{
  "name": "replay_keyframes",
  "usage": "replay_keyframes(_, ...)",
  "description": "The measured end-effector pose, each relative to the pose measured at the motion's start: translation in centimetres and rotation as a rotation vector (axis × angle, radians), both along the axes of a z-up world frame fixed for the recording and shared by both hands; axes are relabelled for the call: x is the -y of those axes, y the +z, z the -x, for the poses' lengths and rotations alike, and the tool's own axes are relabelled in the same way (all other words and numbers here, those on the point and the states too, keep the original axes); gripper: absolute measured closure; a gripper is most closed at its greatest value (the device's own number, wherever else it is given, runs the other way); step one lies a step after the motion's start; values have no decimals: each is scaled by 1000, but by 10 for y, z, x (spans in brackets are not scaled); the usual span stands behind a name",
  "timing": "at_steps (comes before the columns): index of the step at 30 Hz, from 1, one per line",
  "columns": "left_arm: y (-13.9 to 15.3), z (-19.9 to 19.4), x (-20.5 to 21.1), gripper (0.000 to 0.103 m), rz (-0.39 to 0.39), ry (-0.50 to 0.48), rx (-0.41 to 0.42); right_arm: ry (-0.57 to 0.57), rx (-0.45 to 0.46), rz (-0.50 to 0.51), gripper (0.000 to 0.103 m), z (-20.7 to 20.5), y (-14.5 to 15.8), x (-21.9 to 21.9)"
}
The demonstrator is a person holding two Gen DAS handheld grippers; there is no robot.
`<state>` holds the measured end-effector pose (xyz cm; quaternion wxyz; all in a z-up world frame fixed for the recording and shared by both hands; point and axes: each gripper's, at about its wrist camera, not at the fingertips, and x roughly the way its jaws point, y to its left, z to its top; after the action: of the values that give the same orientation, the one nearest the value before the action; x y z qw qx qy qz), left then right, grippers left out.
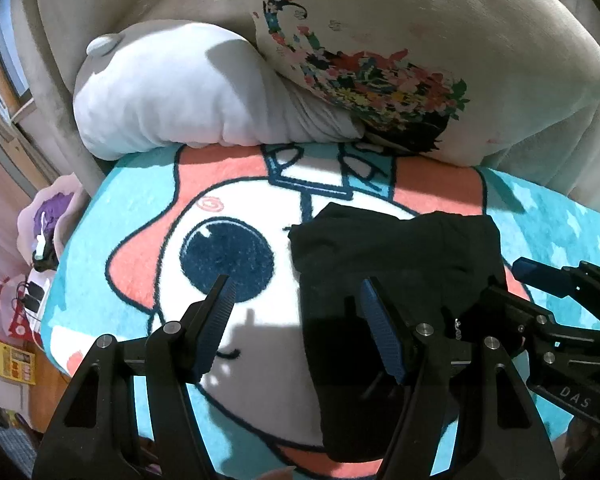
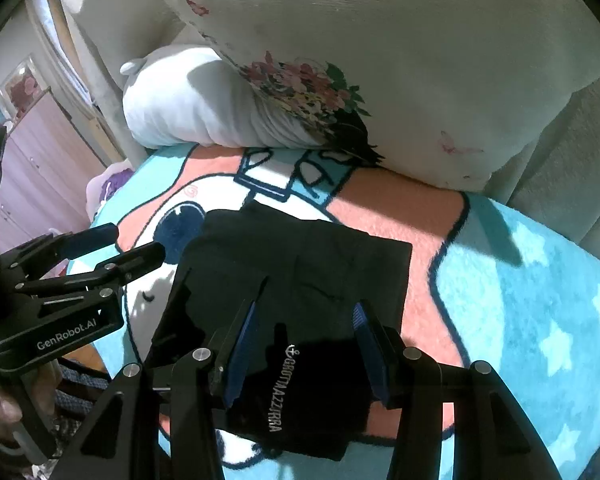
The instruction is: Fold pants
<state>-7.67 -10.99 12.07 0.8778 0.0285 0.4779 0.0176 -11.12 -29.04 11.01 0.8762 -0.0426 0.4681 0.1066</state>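
Between the fingers of the right gripper (image 2: 304,316), which stand apart and hold nothing, lie the black pants (image 2: 300,280), already folded into a compact rectangle with white lettering on the near edge. The left gripper (image 1: 296,292) is also spread wide and empty, with only its right finger over the pants' left edge and its left finger over bare blanket.

My worry is the plush blanket (image 2: 520,300): a finger coming down to pinch the fold could catch the pile or lift only the top layer, so the stack would slide open. Black cloth in deep shadow also hides its edges, so a grasp could miss the true fold line. With the two grippers so close together, they could knock each other.

Just beyond the pants the cartoon print continues; further off, a white plush pillow (image 1: 172,96) and a floral cushion (image 1: 380,60) rest against a beige sofa back (image 1: 60,40). Far left, a pink cabinet (image 2: 32,168) and scattered bags show.
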Motion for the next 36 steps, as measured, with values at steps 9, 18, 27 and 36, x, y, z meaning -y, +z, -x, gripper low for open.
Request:
replay_keyframes(9,3,3,9,37,-18,-27,17,-5,-3,-10,55,4,1,3)
replay_keyframes(18,3,3,11,37,-8,-27,5,-11,1,-18,55,5,3,6)
replay_keyframes(27,6,6,11,37,-14,-23,23,-12,-2,-17,55,8,3,4)
replay_keyframes(36,4,5,11,37,-3,-31,16,-15,-2,-18,55,8,2,3)
